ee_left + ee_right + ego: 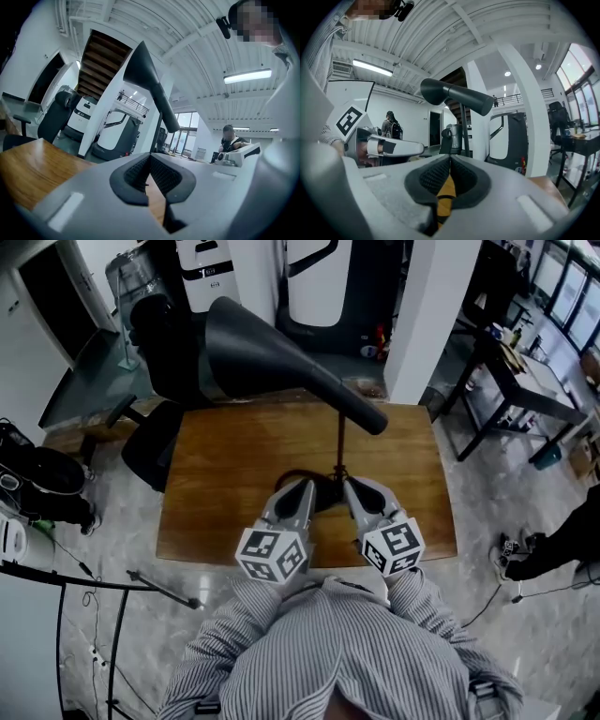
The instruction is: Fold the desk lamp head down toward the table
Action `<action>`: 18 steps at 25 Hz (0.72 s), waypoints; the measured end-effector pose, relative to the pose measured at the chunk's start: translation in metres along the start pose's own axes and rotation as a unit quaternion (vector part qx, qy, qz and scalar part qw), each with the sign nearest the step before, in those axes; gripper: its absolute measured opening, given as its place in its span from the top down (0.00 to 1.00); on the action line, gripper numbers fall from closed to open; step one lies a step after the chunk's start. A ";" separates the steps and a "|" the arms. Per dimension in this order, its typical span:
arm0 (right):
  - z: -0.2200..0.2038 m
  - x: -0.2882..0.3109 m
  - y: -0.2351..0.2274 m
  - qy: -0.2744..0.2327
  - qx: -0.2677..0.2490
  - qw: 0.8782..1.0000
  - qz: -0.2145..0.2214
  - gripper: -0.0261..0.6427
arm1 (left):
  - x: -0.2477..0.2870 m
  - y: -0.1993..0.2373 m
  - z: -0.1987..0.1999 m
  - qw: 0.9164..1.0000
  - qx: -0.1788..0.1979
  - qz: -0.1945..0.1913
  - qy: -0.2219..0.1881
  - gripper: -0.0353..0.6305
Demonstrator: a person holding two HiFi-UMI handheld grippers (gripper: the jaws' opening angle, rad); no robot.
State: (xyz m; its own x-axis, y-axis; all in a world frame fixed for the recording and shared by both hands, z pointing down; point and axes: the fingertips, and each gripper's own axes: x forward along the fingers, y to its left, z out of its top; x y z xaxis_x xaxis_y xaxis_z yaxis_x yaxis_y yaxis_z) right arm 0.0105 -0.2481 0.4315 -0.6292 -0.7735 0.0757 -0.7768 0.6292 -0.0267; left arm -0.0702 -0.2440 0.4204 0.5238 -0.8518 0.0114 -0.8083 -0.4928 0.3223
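The desk lamp head [281, 357] stands raised high over the worktop [211, 493], not yet folded down. Near the foot of the lamp stem [339, 442], one on each side, the left claw [304, 487] and right claw [352, 487] are both clenched on nothing, probably poised to reach up and push it.

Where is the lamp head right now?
Head view: the lamp head is at upper centre, raised on its thin pole over the table, wide end toward the left, beyond the left gripper and right gripper.
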 end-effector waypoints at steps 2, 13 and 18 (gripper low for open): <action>0.001 0.007 -0.005 0.004 0.000 1.000 0.002 0.96 | 0.005 0.003 0.001 1.000 0.000 0.003 0.003 0.95; -0.006 0.046 -0.032 0.026 -0.006 1.000 0.015 0.84 | 0.022 0.021 0.021 1.000 0.020 0.013 -0.006 0.95; -0.003 0.064 -0.034 0.025 -0.024 0.999 0.020 0.83 | 0.026 0.031 0.034 0.999 0.026 0.022 -0.020 0.95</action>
State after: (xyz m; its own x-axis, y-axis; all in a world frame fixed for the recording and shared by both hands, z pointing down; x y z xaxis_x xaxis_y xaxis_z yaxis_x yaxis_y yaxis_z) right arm -0.0031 -0.3187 0.4399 -0.6569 -0.7436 0.1249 -0.7478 0.6637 0.0178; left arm -0.0906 -0.2872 0.3981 0.4778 -0.8784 -0.0135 -0.8434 -0.4630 0.2726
